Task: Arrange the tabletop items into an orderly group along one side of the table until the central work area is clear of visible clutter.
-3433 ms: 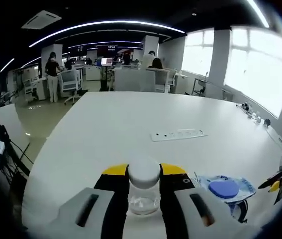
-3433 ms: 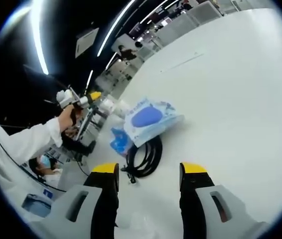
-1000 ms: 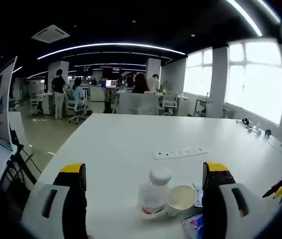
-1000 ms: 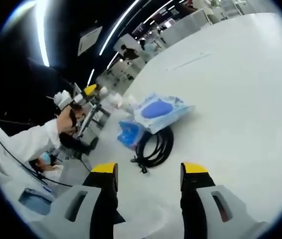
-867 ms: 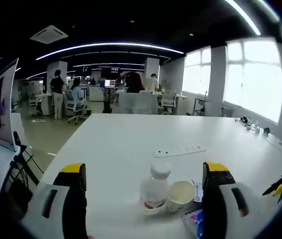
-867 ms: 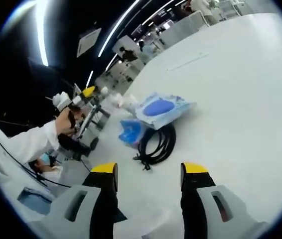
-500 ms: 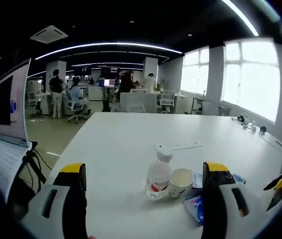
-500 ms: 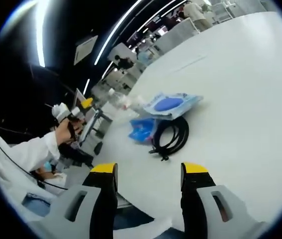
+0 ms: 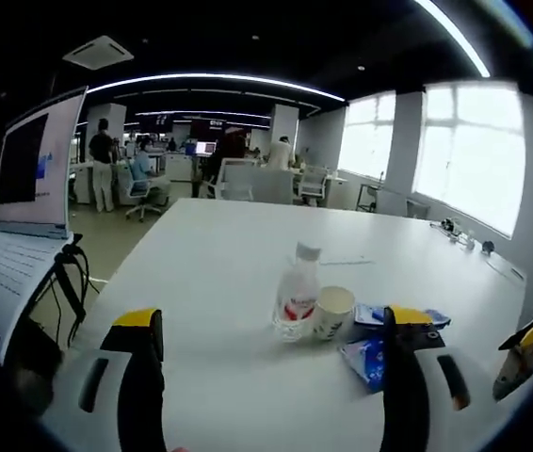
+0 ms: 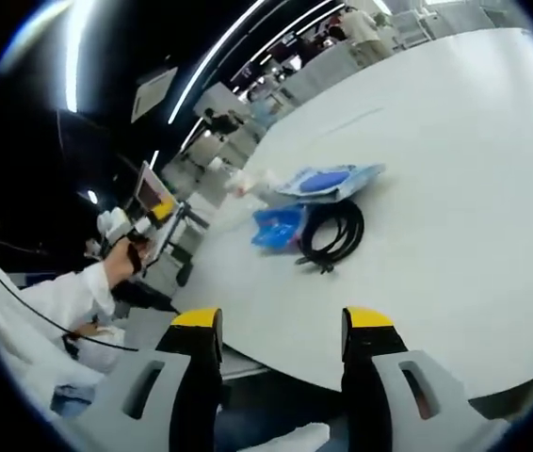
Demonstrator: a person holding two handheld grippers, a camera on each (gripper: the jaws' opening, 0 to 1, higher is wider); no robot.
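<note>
A clear bottle (image 9: 295,292) with a white cap stands upright on the white table (image 9: 201,282), touching a paper cup (image 9: 332,313). Just right of them lie a small blue packet (image 9: 365,363) and a flat blue pouch (image 9: 417,317). My left gripper (image 9: 273,318) is open and empty, held back from the bottle. In the right gripper view the pouch (image 10: 328,181), the blue packet (image 10: 279,226) and a black cable coil (image 10: 335,234) lie together near the table edge. My right gripper (image 10: 283,325) is open and empty, back past the table's rim.
An open laptop (image 9: 31,165) stands at the left beside the table. A white power strip (image 9: 347,262) lies behind the bottle. A white-sleeved arm (image 10: 50,292) holds the left gripper (image 10: 139,226). Chairs and people are far behind.
The left gripper let go of the bottle, which now stands by the cup. Both grippers have drawn back from the table, so the items look smaller and farther away.
</note>
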